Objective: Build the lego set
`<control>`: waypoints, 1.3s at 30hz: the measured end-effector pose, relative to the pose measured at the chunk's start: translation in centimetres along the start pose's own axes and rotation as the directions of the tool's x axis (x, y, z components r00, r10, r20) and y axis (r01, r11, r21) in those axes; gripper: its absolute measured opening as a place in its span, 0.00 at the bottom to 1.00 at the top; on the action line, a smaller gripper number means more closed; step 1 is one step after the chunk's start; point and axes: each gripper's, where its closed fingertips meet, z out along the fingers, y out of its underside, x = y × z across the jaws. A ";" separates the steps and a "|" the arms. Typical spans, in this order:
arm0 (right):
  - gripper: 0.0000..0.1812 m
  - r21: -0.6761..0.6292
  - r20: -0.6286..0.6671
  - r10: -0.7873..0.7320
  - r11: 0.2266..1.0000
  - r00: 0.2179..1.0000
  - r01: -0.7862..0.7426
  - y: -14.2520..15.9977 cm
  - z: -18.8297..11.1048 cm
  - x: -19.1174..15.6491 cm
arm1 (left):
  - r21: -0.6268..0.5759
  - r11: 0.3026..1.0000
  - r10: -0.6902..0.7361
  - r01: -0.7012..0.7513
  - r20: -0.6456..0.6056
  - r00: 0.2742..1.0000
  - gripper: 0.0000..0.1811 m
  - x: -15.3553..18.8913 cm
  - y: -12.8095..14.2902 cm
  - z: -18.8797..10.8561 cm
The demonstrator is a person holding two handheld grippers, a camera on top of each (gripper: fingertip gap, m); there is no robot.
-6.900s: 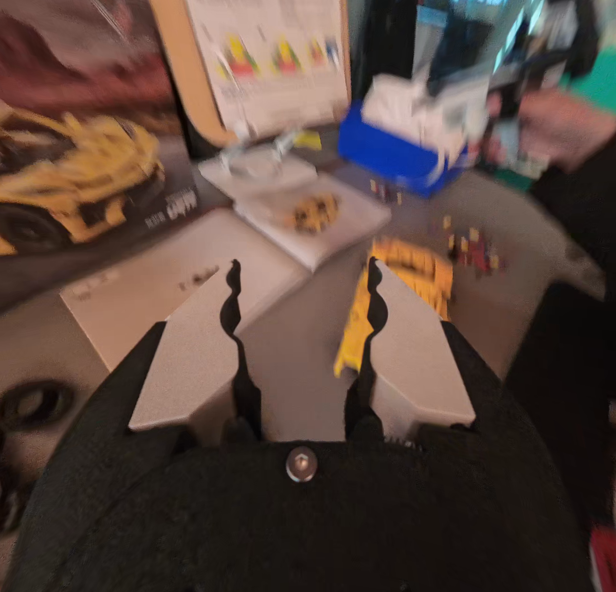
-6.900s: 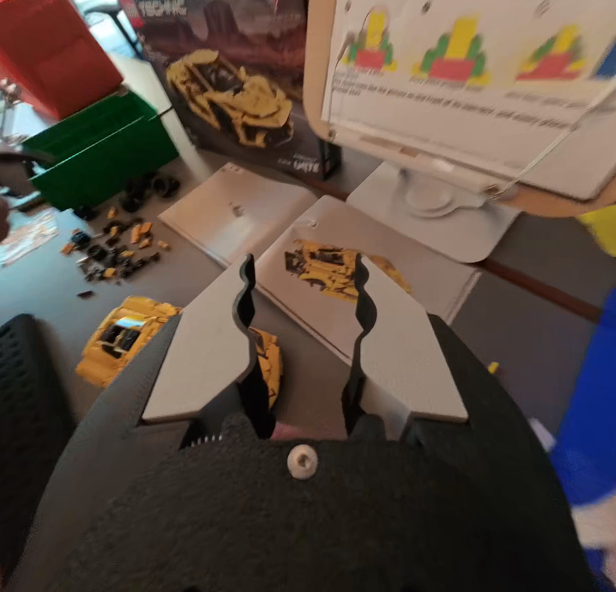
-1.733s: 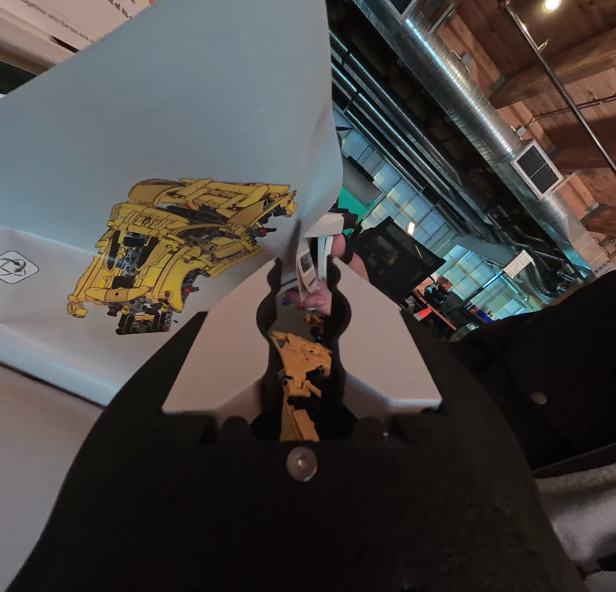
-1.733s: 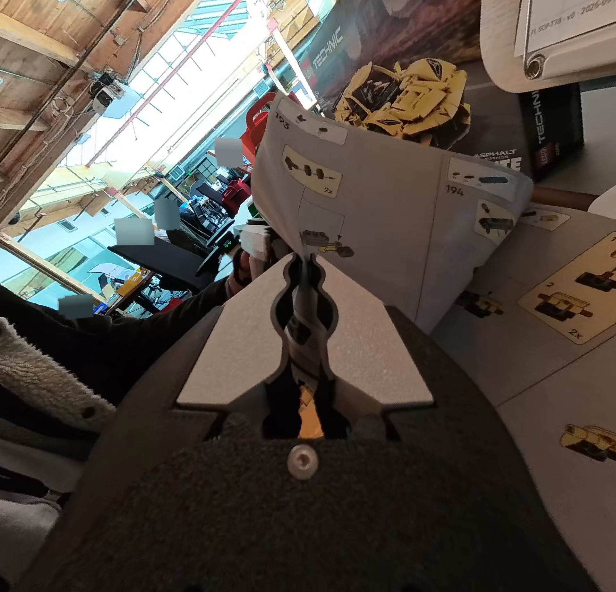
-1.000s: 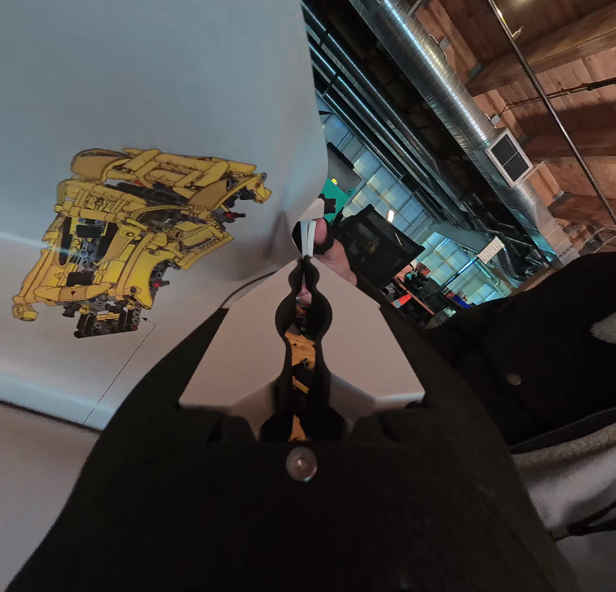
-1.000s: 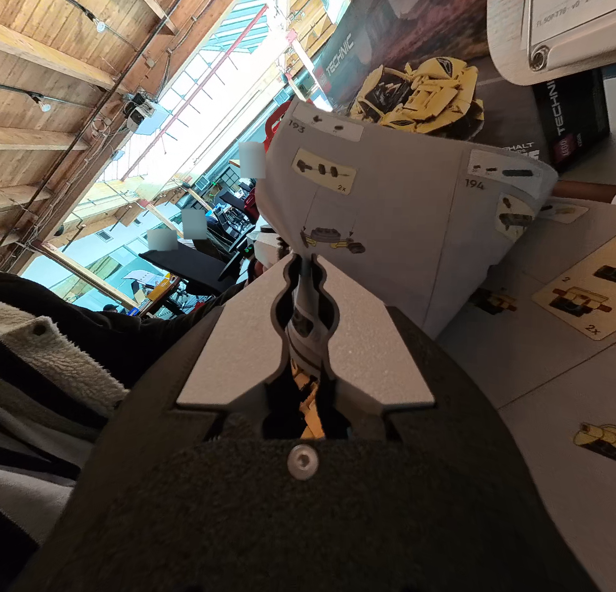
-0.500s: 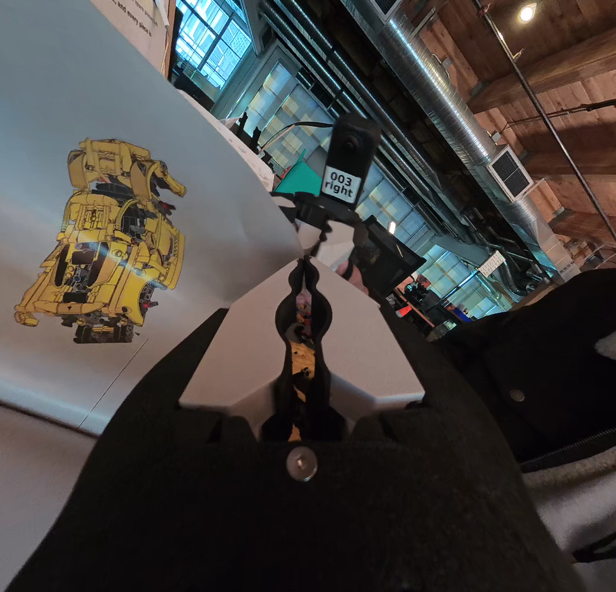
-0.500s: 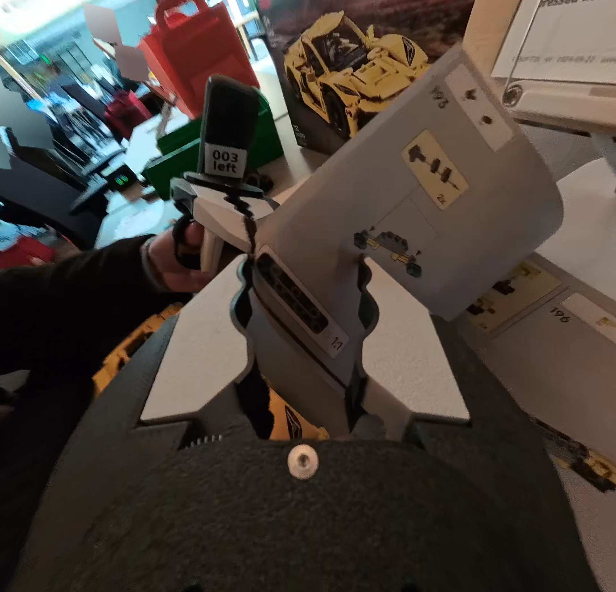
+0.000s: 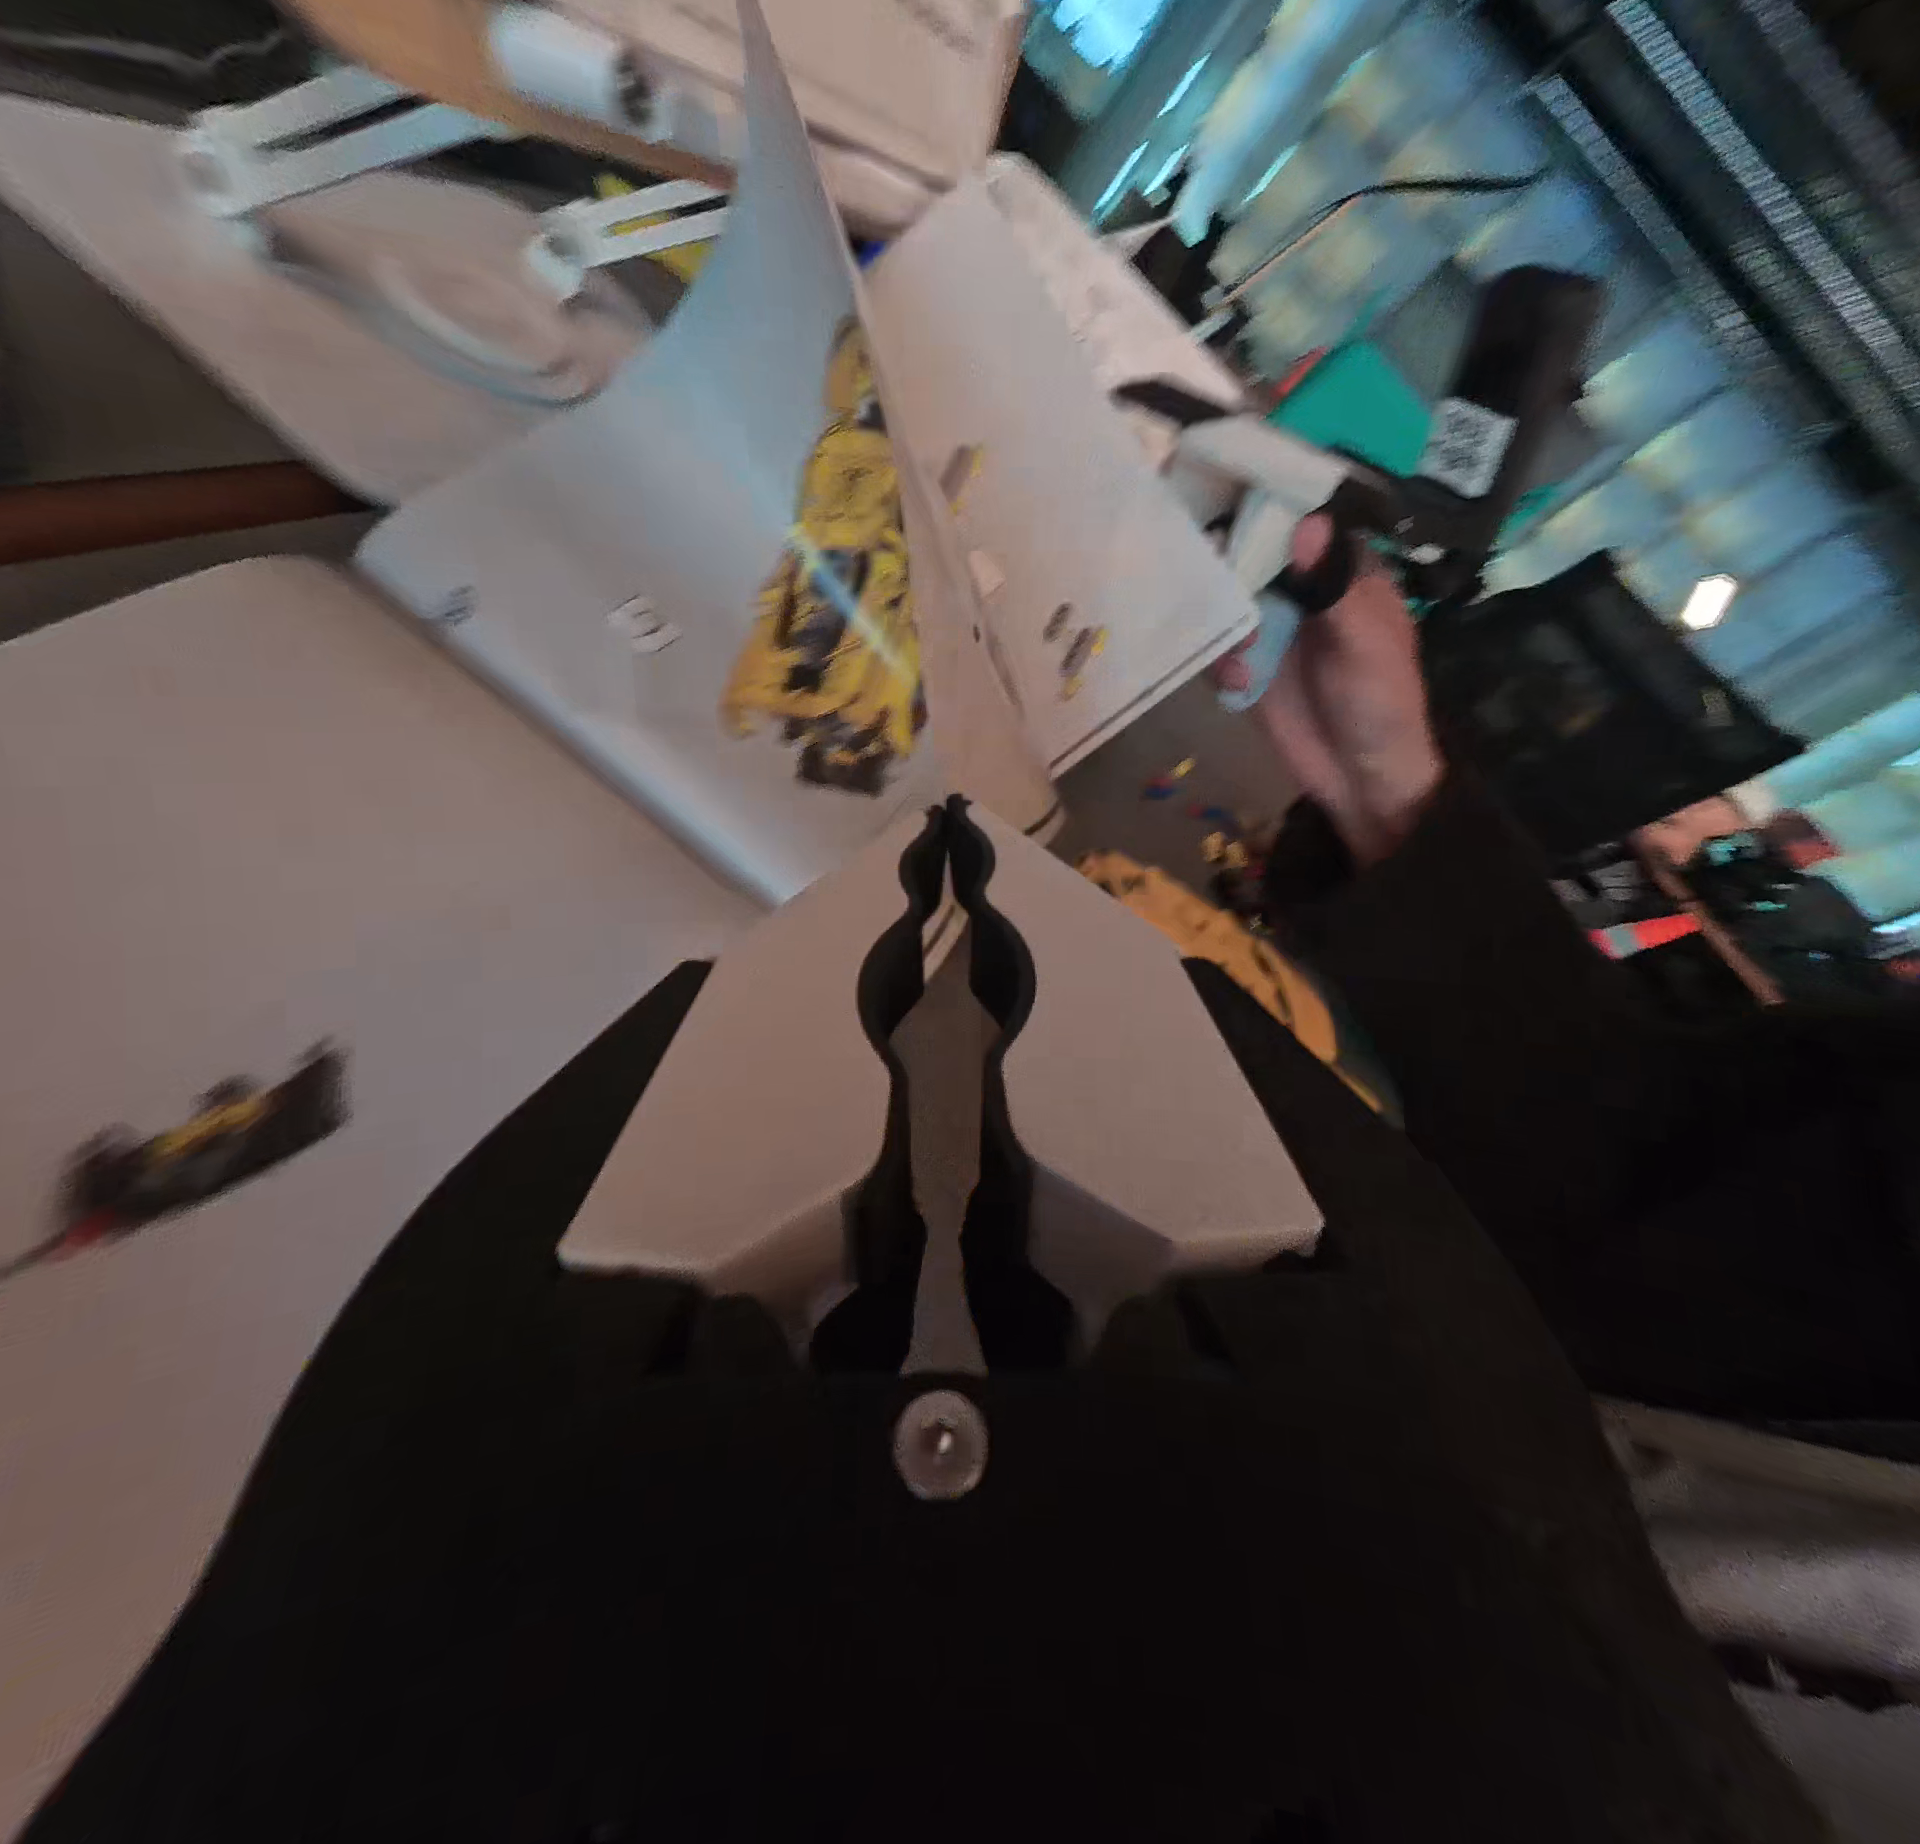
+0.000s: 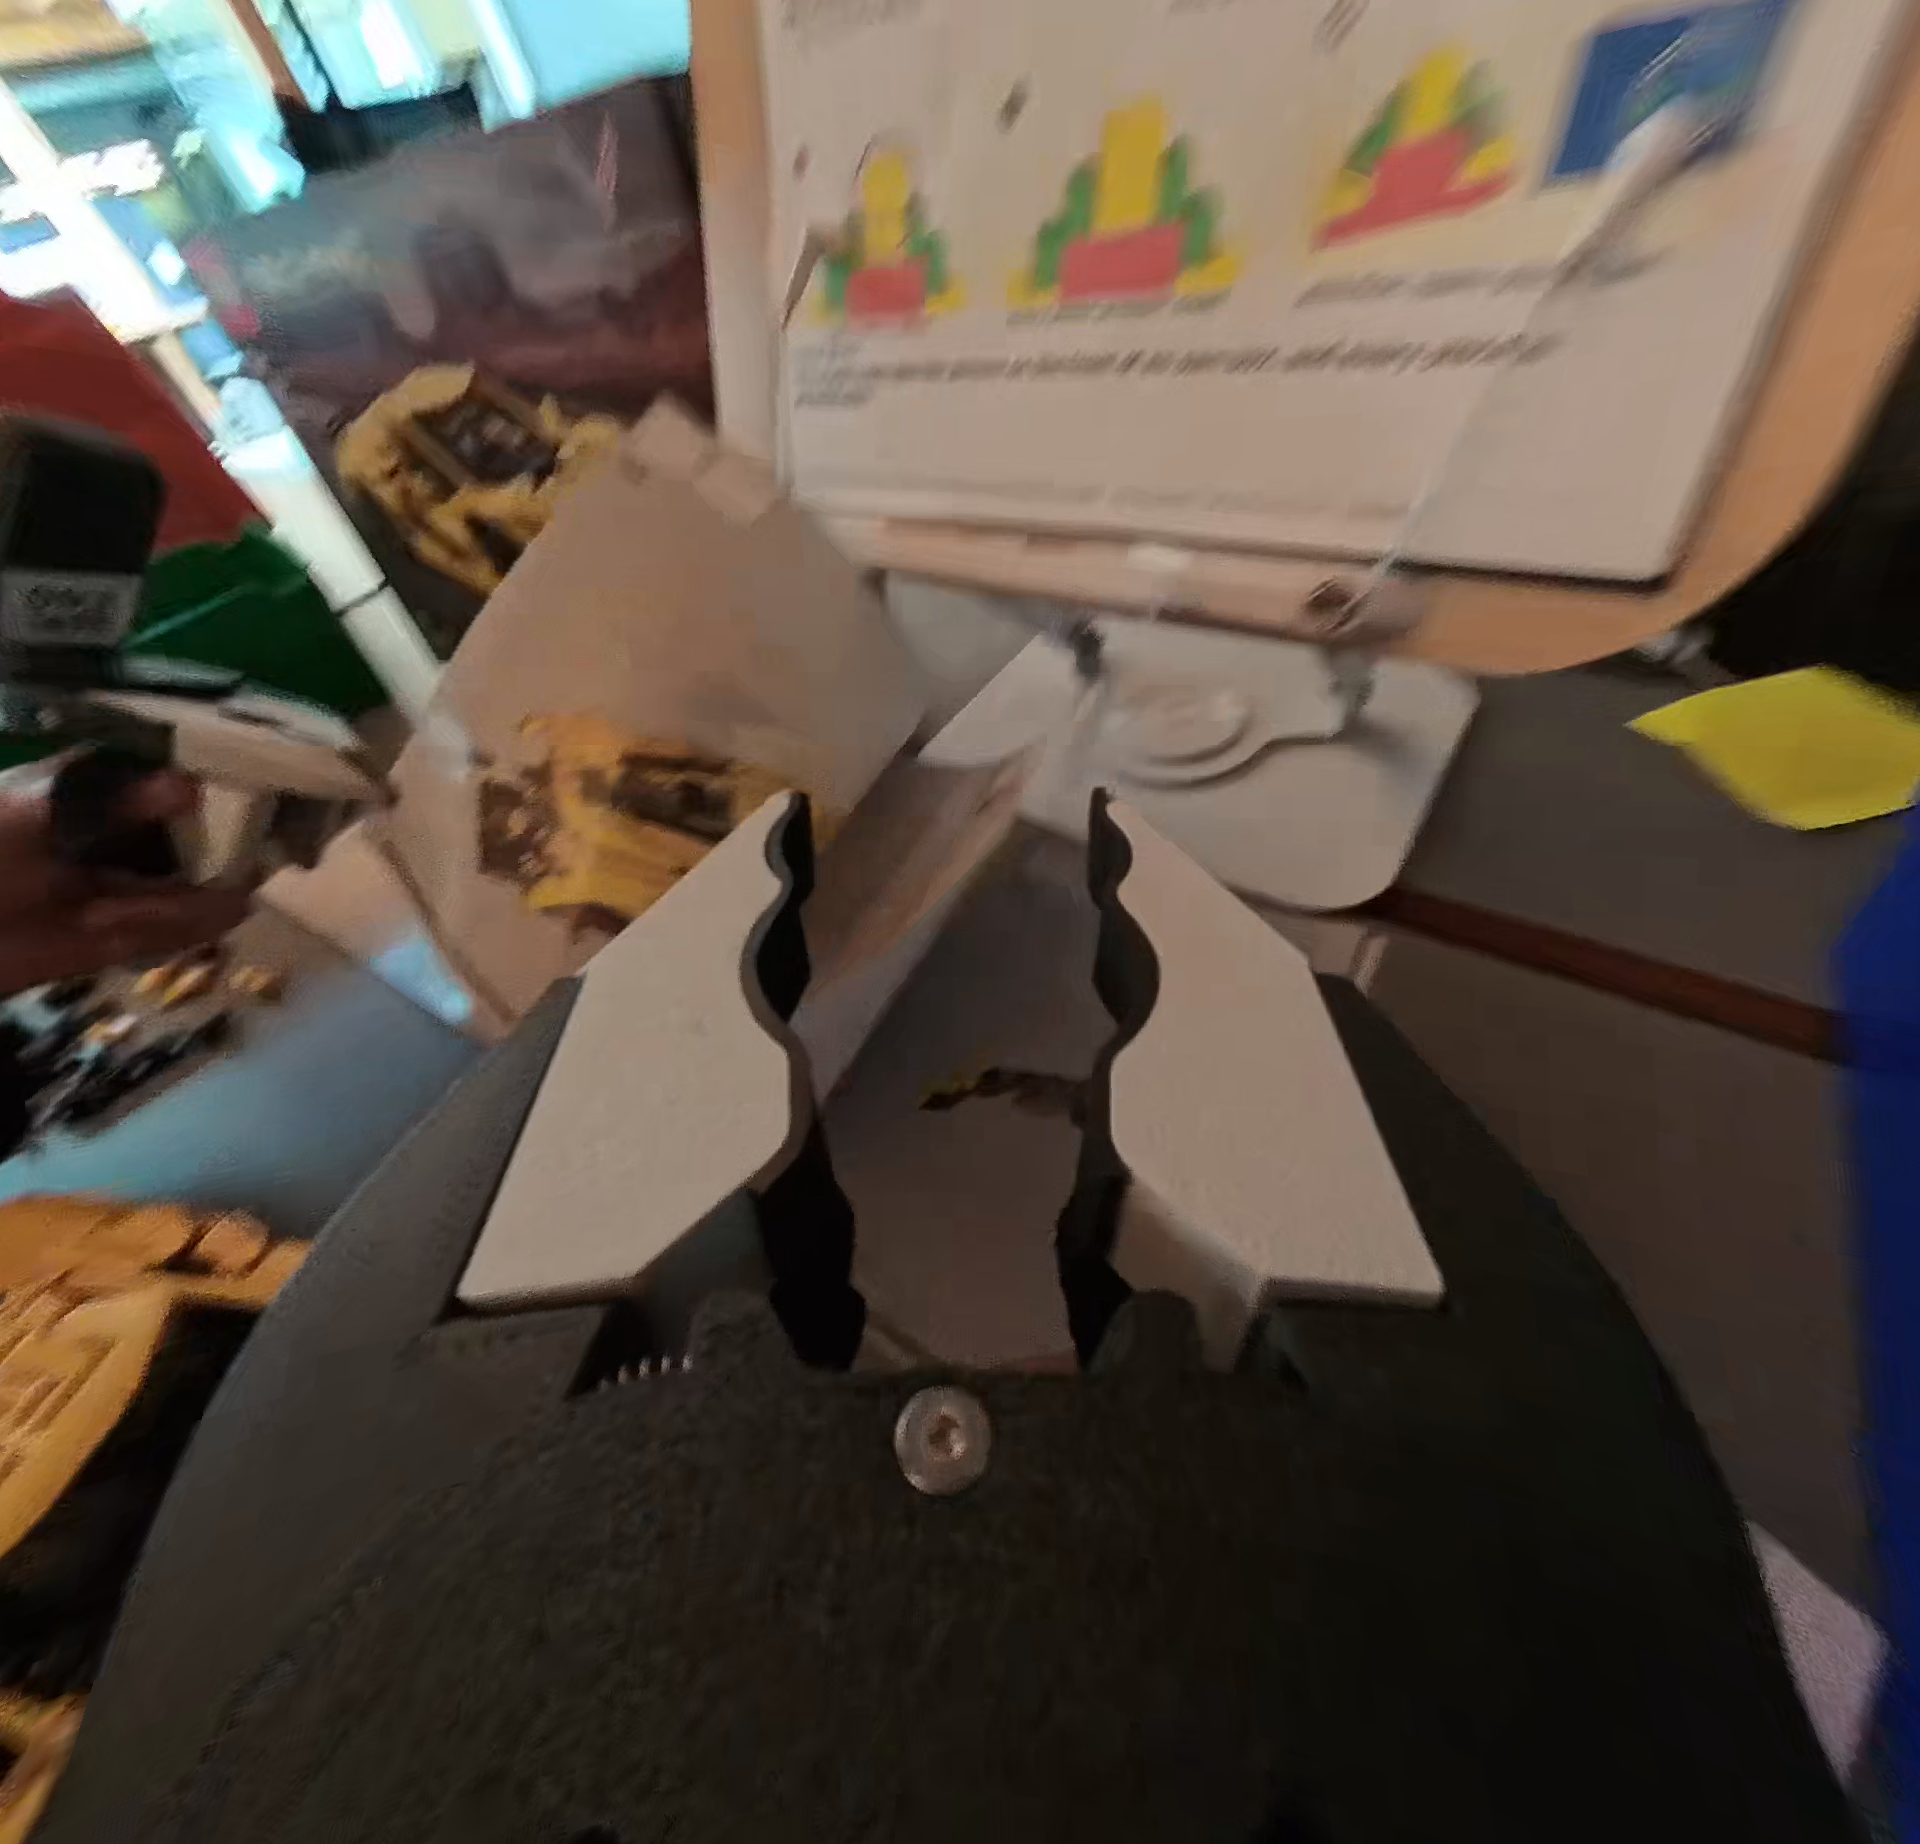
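Observation:
My left gripper (image 9: 951, 818) is shut on the lower corner of a page (image 9: 769, 340) of the open instruction booklet (image 9: 582, 589). The page stands up almost edge-on, with a yellow car printed on it. My right gripper (image 10: 945, 818) is open and empty, hovering over the booklet's right side. The lifted page (image 10: 665, 651) shows to its left, with the left gripper (image 10: 343, 786) at its edge. The right gripper also shows in the left wrist view (image 9: 1236, 475), held by a hand. The partly built yellow lego car (image 9: 1236, 932) sits on the table beyond the booklet; it also shows in the right wrist view (image 10: 94, 1306).
A second booklet (image 9: 260, 807) lies left of the open one. A board with a printed sheet on a white stand (image 10: 1195, 236) is behind. The lego box (image 10: 468, 319), a green bin (image 10: 249, 610), a blue bin (image 10: 1881, 1067), a yellow paper (image 10: 1787, 755) and loose pieces (image 10: 135, 1005) surround the work area.
My right gripper has opened, let go of the page and drawn off to the right. My left gripper stays shut on the page and has swung it down toward the table.

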 end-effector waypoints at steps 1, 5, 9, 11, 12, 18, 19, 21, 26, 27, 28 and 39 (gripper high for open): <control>0.30 0.056 -0.038 -0.012 0.998 0.999 0.014 -0.8 -0.5 0.7 | -0.044 0.999 -0.005 0.008 0.067 0.998 0.00 -1.3 0.5 -1.4; 0.36 0.165 -0.180 -0.192 0.961 0.965 0.223 -2.3 -1.5 2.2 | -0.185 0.982 0.029 0.040 0.355 0.934 0.00 -6.5 2.7 -8.0; 0.37 0.095 -0.196 -0.306 0.940 0.932 0.329 -2.4 -1.4 2.0 | -0.090 0.993 -0.036 0.080 0.413 0.910 0.00 -7.4 1.7 -12.3; 0.38 0.032 -0.085 -0.291 0.955 0.953 0.294 -1.7 -0.9 0.5 | -0.069 0.992 -0.067 0.105 0.421 0.905 0.00 -7.5 1.7 -13.5; 0.40 -0.010 -0.032 -0.276 0.961 0.961 0.276 -1.2 -0.5 -0.3 | -0.078 0.990 -0.072 0.117 0.433 0.899 0.00 -7.8 2.0 -13.9; 0.50 -0.313 0.266 -0.281 0.879 0.922 0.359 2.3 3.7 -5.4 | -0.170 0.976 -0.058 0.139 0.408 0.911 0.00 -8.1 4.8 -16.1; 0.50 -0.338 0.324 -0.325 0.838 0.889 0.429 2.7 4.8 -6.7 | -0.190 0.974 -0.039 0.124 0.398 0.916 0.00 -8.1 5.4 -16.6; 0.54 -0.359 0.453 -0.399 0.737 0.797 0.573 4.3 7.5 -9.7 | -0.188 0.969 -0.079 0.161 0.382 0.921 0.00 -8.2 6.1 -17.2; 0.57 -0.423 0.668 -0.393 0.498 0.632 0.757 10.2 13.0 -13.5 | -0.149 0.969 -0.120 0.198 0.416 0.901 0.00 -9.4 6.0 -17.8; 0.57 -0.436 0.680 -0.365 0.496 0.636 0.751 10.7 13.8 -13.8 | -0.144 0.969 -0.123 0.199 0.415 0.901 0.00 -9.4 5.9 -17.8; 0.57 -0.457 0.686 -0.340 0.486 0.643 0.745 11.2 14.4 -13.9 | -0.142 0.970 -0.123 0.197 0.411 0.903 0.00 -9.3 5.8 -17.8; 0.66 -0.545 0.732 -0.315 0.263 0.605 0.796 15.3 16.9 -14.2 | -0.114 0.969 -0.140 0.220 0.481 0.865 0.02 -10.2 5.7 -19.3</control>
